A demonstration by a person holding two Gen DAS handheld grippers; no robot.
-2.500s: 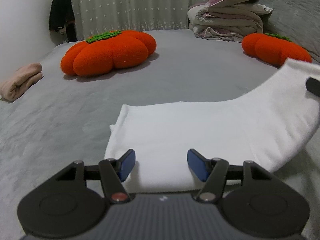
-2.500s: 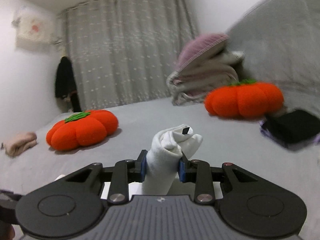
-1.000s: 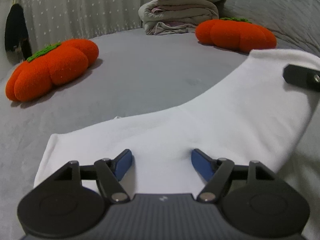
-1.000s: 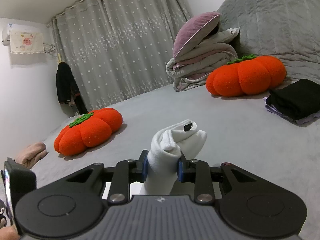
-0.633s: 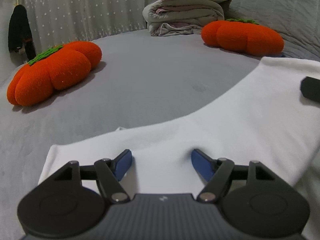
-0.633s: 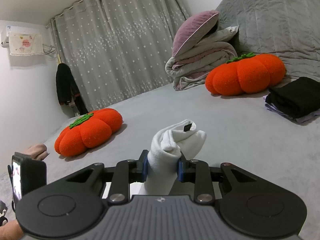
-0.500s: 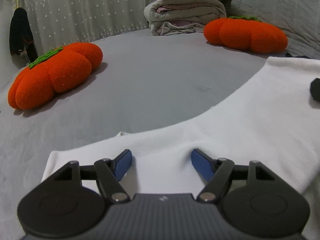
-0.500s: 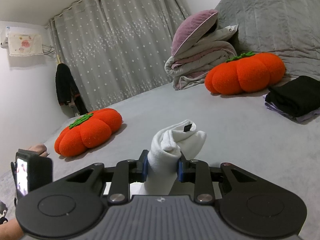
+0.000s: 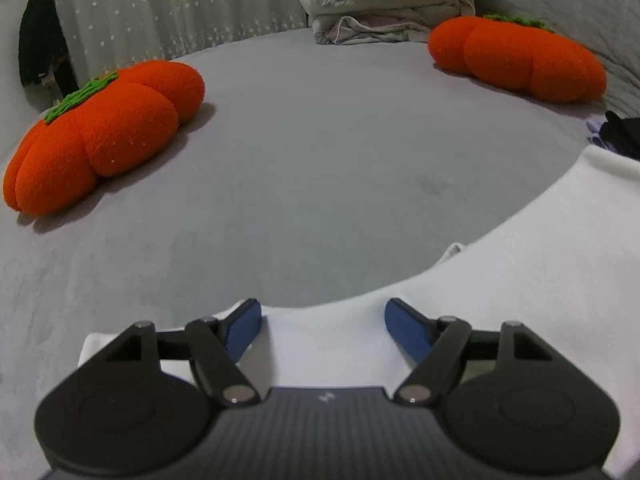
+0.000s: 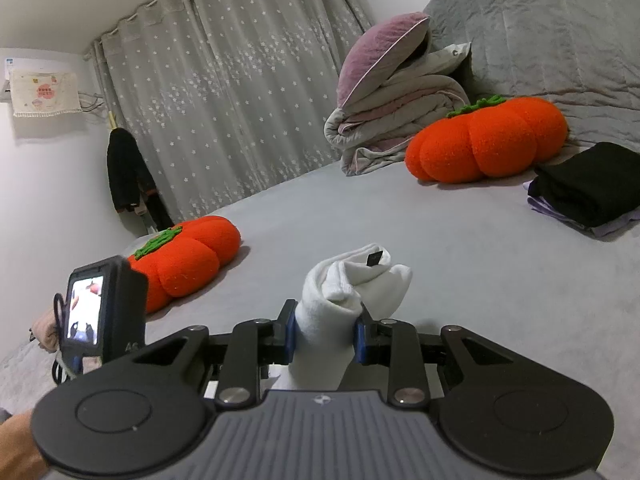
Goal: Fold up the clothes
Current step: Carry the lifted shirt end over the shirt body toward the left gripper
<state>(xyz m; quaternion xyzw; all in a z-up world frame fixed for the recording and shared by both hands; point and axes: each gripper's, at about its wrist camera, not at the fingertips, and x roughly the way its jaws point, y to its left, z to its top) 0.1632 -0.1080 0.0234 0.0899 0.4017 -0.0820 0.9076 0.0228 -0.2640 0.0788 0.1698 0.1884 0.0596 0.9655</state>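
While the right gripper (image 10: 325,334) stays clenched on a bunched end of the white garment (image 9: 520,280), lifted off the bed (image 9: 320,160), the left gripper (image 9: 322,322) hangs released above the garment's near strip, jaws having just spread a little wider, cloth lying between them but unpressed. The garment runs along the bed's near edge, from the near-left part up toward the right.

Judgement: the step in hand looks like setting a fold line, and the left gripper seeks a new hold. To do it well, the pads should close on the cloth edge only, without pinching the cover beneath, and the right should keep light tension so that the strip lies flat and square before it is laid over.

Materials: the garment is soft, thick knit, matte, with rounded folds; it should drape and slip little. The bed cover is grey, short-piled and faintly mottled. Farther off, two orange pumpkin cushions (image 10: 184,256) (image 10: 488,144), plush and lobed with green tops, sit toward the left and right edges. A folded black pile (image 10: 588,184) lies at the right edge, and rolled quilts (image 10: 392,120) at the far edge before a star-dotted curtain (image 10: 240,100).
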